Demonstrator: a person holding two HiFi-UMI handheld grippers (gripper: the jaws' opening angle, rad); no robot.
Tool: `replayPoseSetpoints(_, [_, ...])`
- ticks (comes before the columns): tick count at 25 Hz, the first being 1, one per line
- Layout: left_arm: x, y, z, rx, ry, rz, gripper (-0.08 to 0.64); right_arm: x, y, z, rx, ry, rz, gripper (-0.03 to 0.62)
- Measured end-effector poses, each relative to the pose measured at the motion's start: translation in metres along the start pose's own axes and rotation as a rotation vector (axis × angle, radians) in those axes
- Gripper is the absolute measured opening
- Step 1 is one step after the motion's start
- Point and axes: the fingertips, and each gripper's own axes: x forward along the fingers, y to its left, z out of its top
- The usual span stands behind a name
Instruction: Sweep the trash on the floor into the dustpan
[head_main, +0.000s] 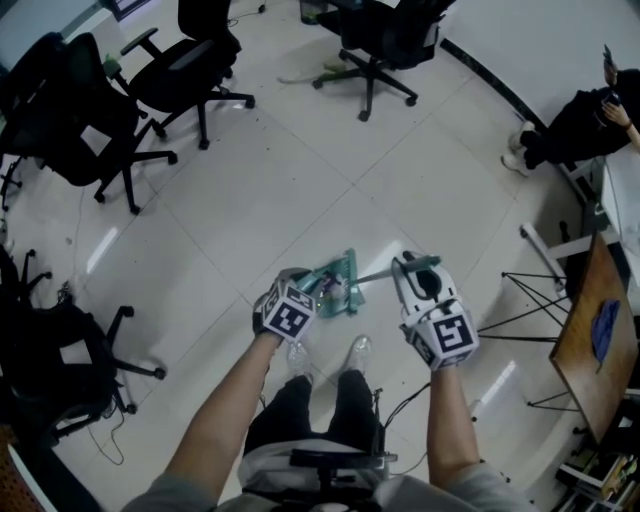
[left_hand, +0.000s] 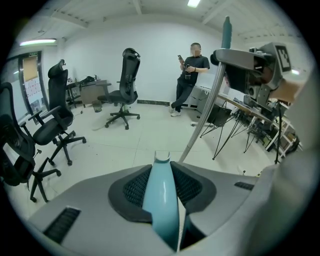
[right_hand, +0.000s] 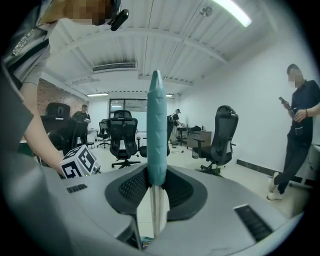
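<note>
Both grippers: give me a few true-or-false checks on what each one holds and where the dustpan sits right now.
1. The left gripper is shut on the light blue dustpan handle. True.
2. The right gripper is empty. False: its jaws are clamped on the broom handle, at the lower end of the teal grip.
3. In the head view, the dustpan is in front of the person's shoes, between the two grippers. True.
4. Someone else in the room is holding the broom. False: the standing person is over by the far wall, well away from it, holding a small device up in one hand.
</note>
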Motion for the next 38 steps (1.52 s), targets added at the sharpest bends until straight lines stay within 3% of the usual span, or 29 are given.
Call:
replayPoseSetpoints(28, [0.005,0.005,0.0,-0.021,0.028,-0.011,0.11,0.004,0.011,0.013,-0.008,-0.008,-0.021,0.084])
replayPoseSetpoints(31, [0.002,-0.005,0.001,-0.053,0.028,-0.066,0.121,0.007,0.014,0.016,-0.002,-0.009,0.007,0.083])
replayPoseSetpoints(34, [-0.009,-0.021,0.022,-0.074,-0.046,-0.161,0.21,0.014,0.021,0.024,-0.019,-0.021,0.066,0.083])
replayPoseSetpoints(38, [-0.032,-0.021,0.036,-0.005,-0.084,-0.209,0.219,0.02,0.039,0.03,-0.016,-0.036,0.126,0.084])
